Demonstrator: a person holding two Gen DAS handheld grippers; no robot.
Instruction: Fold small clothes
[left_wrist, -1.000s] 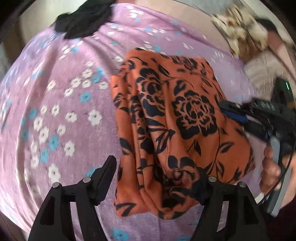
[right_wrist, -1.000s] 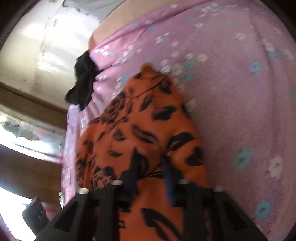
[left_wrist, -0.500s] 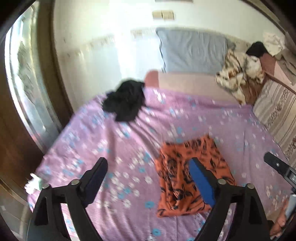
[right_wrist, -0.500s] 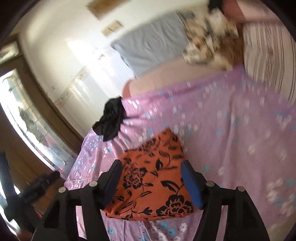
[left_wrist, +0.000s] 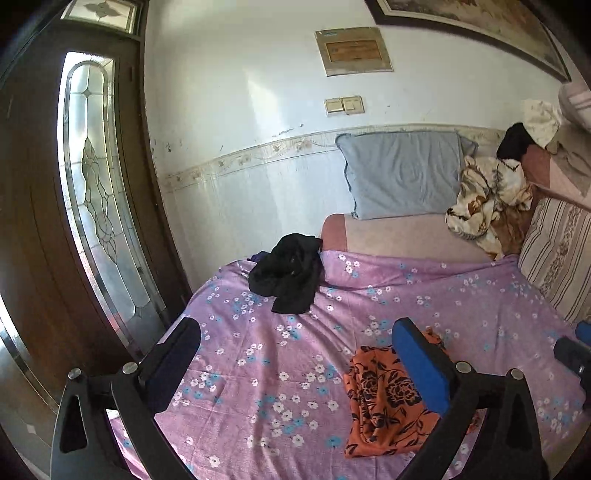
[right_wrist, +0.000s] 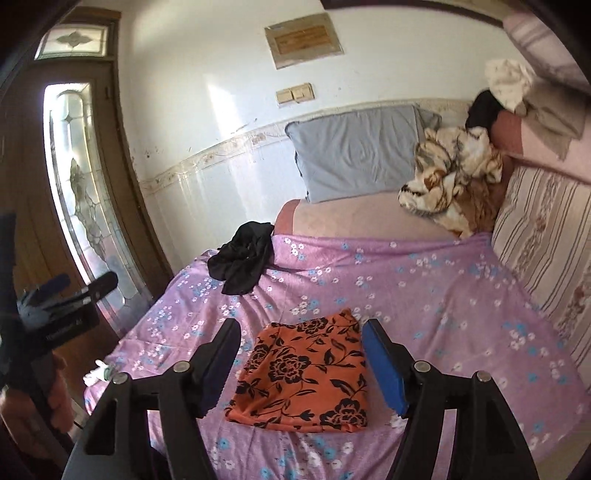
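My left gripper (left_wrist: 295, 354): jaws spread wide, nothing between them, held above the bed. My right gripper (right_wrist: 301, 349): jaws likewise wide apart and empty, raised over the near part of the bed; its tip also shows at the right edge of the left wrist view. Orange floral garment (right_wrist: 306, 369): folded into a flat, roughly rectangular packet, black rose print facing up, lying on the near part of the bed, touched by neither gripper; in the right wrist view it sits framed between my open fingers, in the left wrist view partly behind my right-hand finger. Bedsheet (right_wrist: 424, 295): lilac with white and blue flowers, covering the bed under the garment. Black garment (left_wrist: 288, 273): crumpled in a heap at the far left edge of the sheet, well apart from the orange one. Grey-blue pillow (left_wrist: 402, 173): propped against the wall at the head of the bed. Brown and cream blanket (right_wrist: 450, 166): bunched just right of the pillow. Door (left_wrist: 88, 192): dark wood with a patterned glass pane, at far left.
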